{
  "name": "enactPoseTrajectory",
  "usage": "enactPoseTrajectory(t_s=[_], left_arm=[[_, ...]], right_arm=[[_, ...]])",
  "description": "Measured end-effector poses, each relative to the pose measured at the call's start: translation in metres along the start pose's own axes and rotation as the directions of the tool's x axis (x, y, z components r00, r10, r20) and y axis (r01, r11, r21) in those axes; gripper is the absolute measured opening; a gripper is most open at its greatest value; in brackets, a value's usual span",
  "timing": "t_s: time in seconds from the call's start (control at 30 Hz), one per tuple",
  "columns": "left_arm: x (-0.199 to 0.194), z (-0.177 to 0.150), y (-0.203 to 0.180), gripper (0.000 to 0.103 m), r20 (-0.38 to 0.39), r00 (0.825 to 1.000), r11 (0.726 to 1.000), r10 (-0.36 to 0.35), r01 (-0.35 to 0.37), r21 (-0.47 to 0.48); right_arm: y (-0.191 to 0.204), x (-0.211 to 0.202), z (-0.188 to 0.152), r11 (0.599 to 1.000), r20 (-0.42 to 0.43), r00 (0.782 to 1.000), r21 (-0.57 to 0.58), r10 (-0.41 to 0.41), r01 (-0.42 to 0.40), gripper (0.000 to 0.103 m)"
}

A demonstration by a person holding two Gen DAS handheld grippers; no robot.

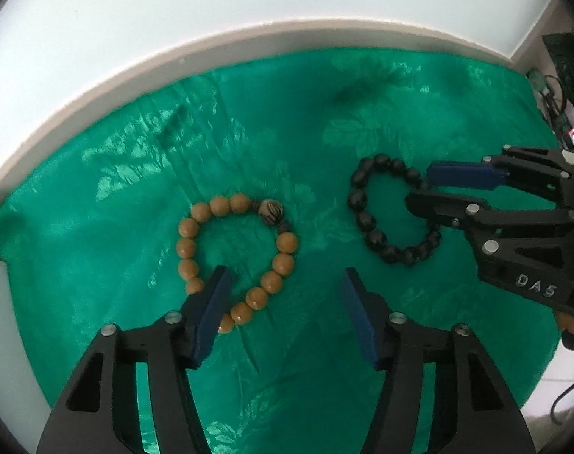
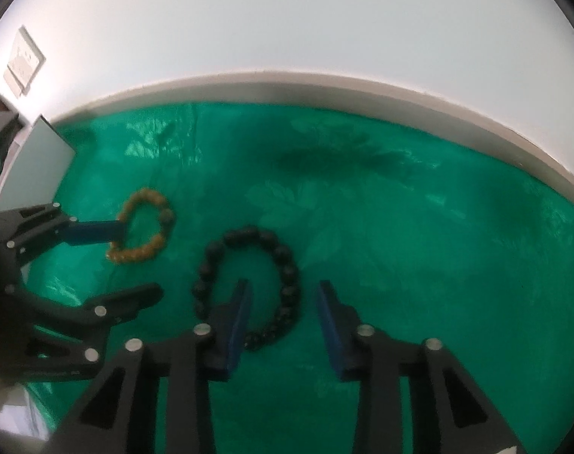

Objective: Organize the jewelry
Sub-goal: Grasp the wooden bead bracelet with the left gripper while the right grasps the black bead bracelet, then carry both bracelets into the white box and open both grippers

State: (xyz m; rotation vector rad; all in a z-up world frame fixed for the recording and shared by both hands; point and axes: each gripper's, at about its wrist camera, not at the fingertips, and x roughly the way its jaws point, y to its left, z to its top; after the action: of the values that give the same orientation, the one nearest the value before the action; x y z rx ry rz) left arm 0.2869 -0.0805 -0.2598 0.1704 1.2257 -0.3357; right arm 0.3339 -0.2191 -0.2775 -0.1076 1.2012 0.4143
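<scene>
Left gripper [image 1: 283, 280] fingers spread wide, tan bead bracelet [image 1: 236, 261] flat on green cloth [image 1: 287, 143], its near side between them. Right gripper [image 2: 283, 295] fingers also spread, straddling black bead bracelet [image 2: 249, 287].

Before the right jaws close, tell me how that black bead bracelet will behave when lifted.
The black bead bracelet is a loop of separate round beads, so it will probably sag and go limp rather than hold its ring shape. Its beads look smooth and glossy, so they may slip between the flat pads. The green cloth beneath looks creased, so a push would likely drag it more than roll it.
</scene>
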Motion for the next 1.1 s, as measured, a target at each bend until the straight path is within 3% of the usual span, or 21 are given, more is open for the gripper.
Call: enactPoseTrajectory(t_s=[0.13, 0.2, 0.27, 0.43, 0.77, 0.87, 1.1], left_arm=[[0.002, -0.004, -0.008, 0.057, 0.007, 0.999, 0.998, 0.034, -0.034, 0.054], [0.002, -0.006, -0.013, 0.044, 0.018, 0.999, 0.995, 0.05, -0.051, 0.087], [0.002, -0.005, -0.016, 0.01, 0.02, 0.999, 0.996, 0.049, -0.05, 0.079], [0.0, -0.002, 0.003, 0.009, 0.006, 1.0, 0.998, -0.028, 0.029, -0.049], [-0.059, -0.018, 0.031, 0.009, 0.109, 0.987, 0.972, -0.119, 0.138, -0.191], [-0.077, -0.009, 0.025, 0.009, 0.127, 0.984, 0.965, -0.121, 0.147, -0.218], [-0.126, -0.029, 0.019, 0.009, 0.189, 0.978, 0.961, -0.093, 0.137, -0.238]], right_arm=[[0.011, 0.007, 0.002, 0.998, 0.012, 0.999, -0.051, -0.04, 0.041, 0.031], [0.017, 0.008, 0.003, 0.992, 0.013, 0.996, -0.088, -0.085, 0.086, 0.015], [0.019, 0.009, 0.005, 0.99, 0.009, 0.995, -0.102, -0.099, 0.099, 0.012], [0.009, -0.007, 0.003, 0.998, 0.02, 0.999, -0.025, -0.049, 0.049, 0.012], [-0.005, -0.084, 0.001, 0.997, 0.118, 0.991, 0.044, 0.056, -0.062, 0.012], [-0.001, -0.102, -0.002, 0.996, 0.137, 0.988, 0.049, 0.069, -0.076, 0.012], [0.013, -0.124, -0.009, 0.992, 0.157, 0.982, 0.053, 0.109, -0.118, 0.012]])
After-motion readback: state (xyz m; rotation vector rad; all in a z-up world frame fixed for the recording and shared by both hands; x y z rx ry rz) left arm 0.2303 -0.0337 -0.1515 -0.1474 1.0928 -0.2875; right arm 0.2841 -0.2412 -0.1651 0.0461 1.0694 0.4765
